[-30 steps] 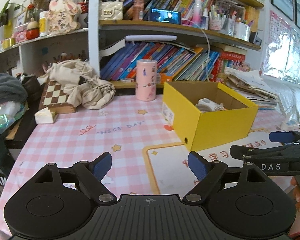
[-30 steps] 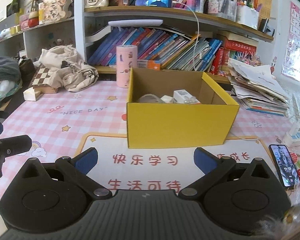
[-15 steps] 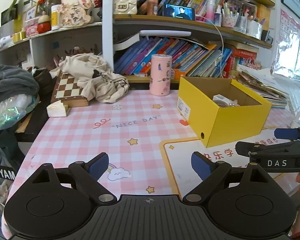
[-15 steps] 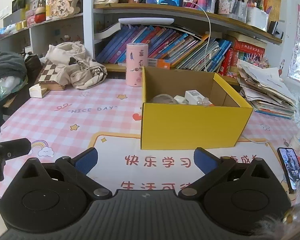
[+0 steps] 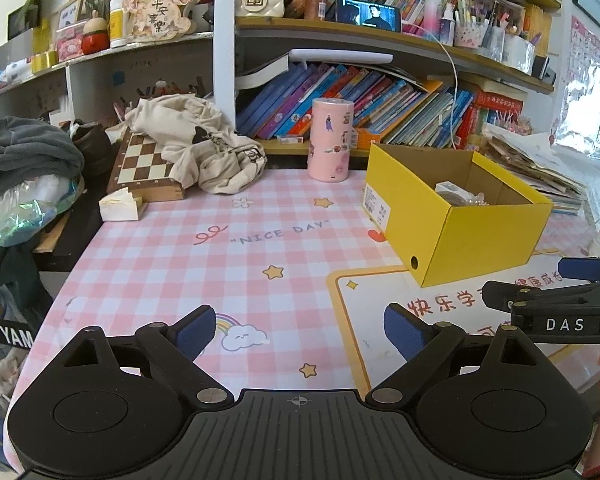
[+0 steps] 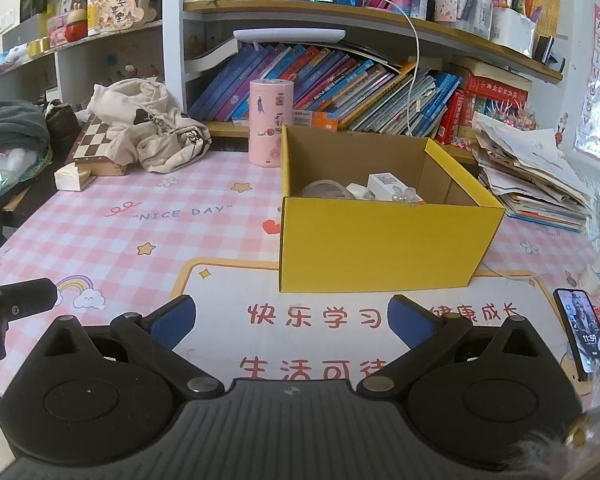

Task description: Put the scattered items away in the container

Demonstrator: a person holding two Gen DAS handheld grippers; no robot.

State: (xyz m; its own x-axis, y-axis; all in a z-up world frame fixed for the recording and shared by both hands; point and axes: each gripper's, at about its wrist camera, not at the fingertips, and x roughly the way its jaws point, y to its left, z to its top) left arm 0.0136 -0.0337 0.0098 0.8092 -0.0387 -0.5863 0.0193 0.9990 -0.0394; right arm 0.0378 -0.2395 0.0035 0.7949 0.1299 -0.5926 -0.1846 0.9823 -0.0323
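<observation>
The yellow cardboard box stands open on the pink checked table mat. Inside it lie a white packet, a tape roll and other small items. My left gripper hovers over the mat to the left of the box, open, with nothing between its blue pads. My right gripper is open in front of the box's near wall and holds nothing. Each gripper shows at the edge of the other's view: the right gripper and the left gripper.
A pink canister stands behind the box. A chessboard, a heap of cloth and a small white box sit at the back left. A phone lies at the right, near stacked papers.
The left gripper's jaws have spread a little wider. The box has slid slightly right in both views. Nothing was picked up or let go.
</observation>
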